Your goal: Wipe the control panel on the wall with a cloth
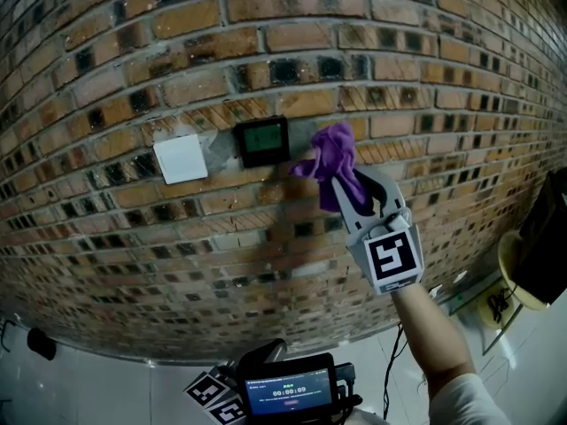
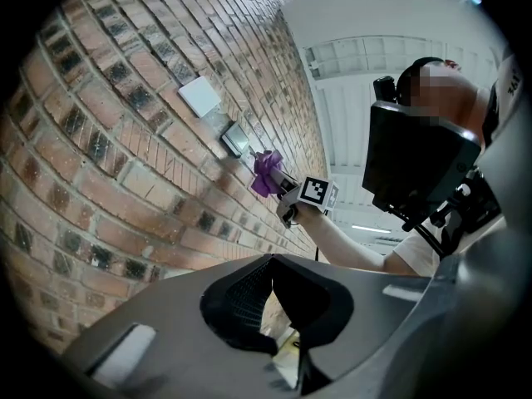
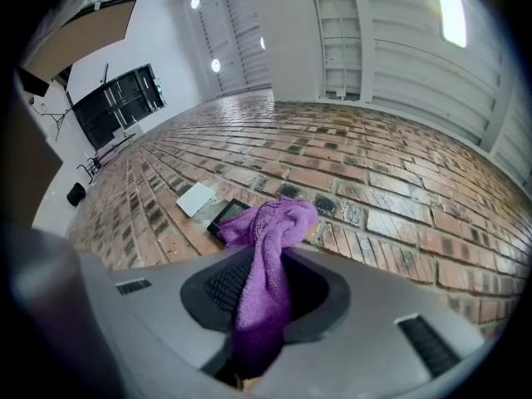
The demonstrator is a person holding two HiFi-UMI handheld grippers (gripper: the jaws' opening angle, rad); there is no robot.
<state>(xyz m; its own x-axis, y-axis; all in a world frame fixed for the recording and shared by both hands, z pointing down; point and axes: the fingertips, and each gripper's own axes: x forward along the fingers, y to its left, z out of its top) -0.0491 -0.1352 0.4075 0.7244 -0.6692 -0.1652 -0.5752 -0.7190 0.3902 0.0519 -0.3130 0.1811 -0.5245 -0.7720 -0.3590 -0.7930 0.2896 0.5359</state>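
The control panel [image 1: 261,141], a small black box with a green screen, is fixed on the brick wall [image 1: 372,60]. My right gripper [image 1: 344,182] is shut on a purple cloth [image 1: 330,153], held up just right of the panel, the cloth's left edge close to the panel's right side. In the right gripper view the cloth [image 3: 266,256] hangs from between the jaws of the right gripper [image 3: 262,306], with the panel [image 3: 226,214] just beyond it. My left gripper [image 2: 273,306] is low and away from the wall, shut with nothing in it.
A white blank plate [image 1: 181,158] sits on the wall left of the panel. A device with a lit screen [image 1: 288,388] is at the bottom near my left gripper's marker cube [image 1: 217,392]. A yellow round object [image 1: 518,273] and dark equipment [image 1: 545,228] stand at the right.
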